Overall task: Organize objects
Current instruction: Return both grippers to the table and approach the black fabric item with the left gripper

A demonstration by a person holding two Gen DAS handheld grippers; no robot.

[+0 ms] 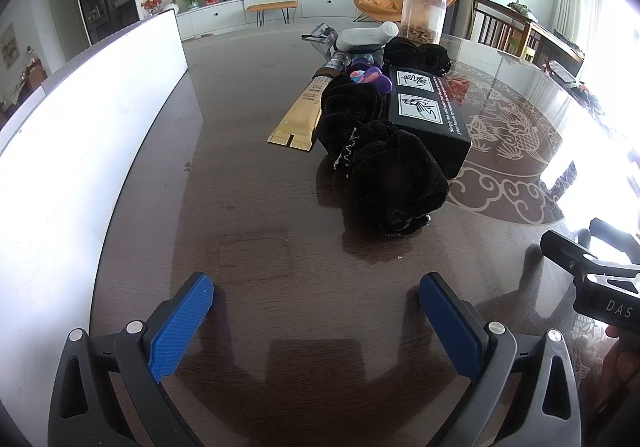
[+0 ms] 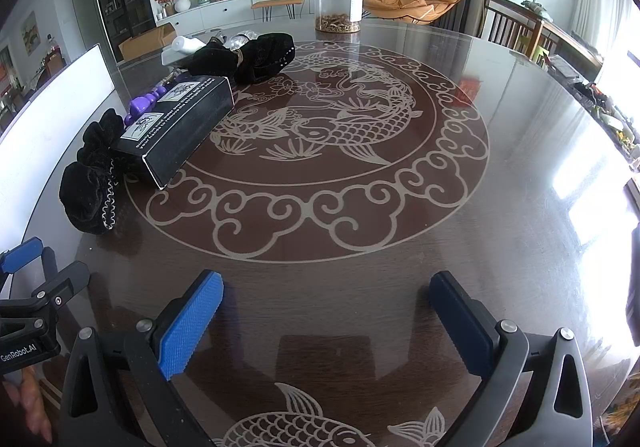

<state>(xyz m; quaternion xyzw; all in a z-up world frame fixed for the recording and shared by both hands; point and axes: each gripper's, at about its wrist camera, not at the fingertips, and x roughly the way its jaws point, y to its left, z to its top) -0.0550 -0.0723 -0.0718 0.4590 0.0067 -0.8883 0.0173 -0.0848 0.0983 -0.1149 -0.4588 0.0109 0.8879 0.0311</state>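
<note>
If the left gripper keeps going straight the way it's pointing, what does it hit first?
Probably bare table. The open left gripper tilts down at the wood; nothing lies between its fingers. The black velvet pouch sits farther ahead, slightly right.

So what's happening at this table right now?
A person holds a two-finger tool in each hand above a dark round table. Both the left tool and the right tool are open and empty. A loose row of clutter waits untouched: a black velvet pouch, a black box, a tan sachet and a clear jar. No sorting has started.
</note>
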